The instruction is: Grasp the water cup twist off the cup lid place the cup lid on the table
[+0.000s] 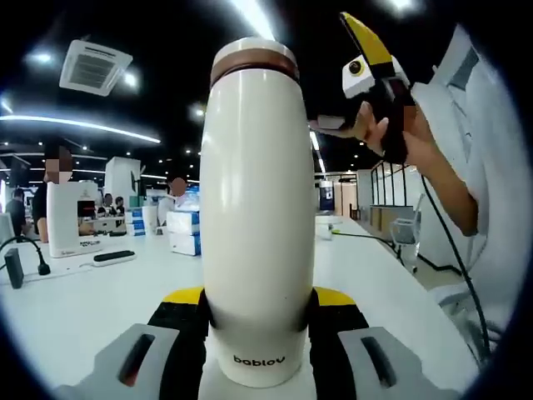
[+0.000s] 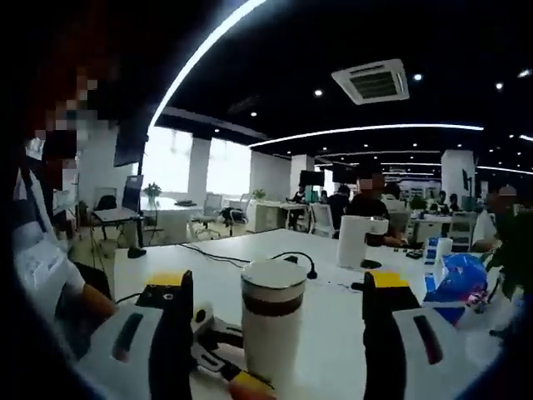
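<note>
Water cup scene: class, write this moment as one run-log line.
stage: cup grasped, lid on | left hand-held gripper: shut on water cup | right hand-held gripper: open, apart from cup | cup lid: untouched | table: white

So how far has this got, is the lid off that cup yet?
Not yet. Done: the left claw is shut on the cream water cup, holding it upright. In hand: the right claw is open, lined up with the cup's top but apart from it. Left: gripping and twisting off the lid, still on the cup, then setting it on the white table.
</note>
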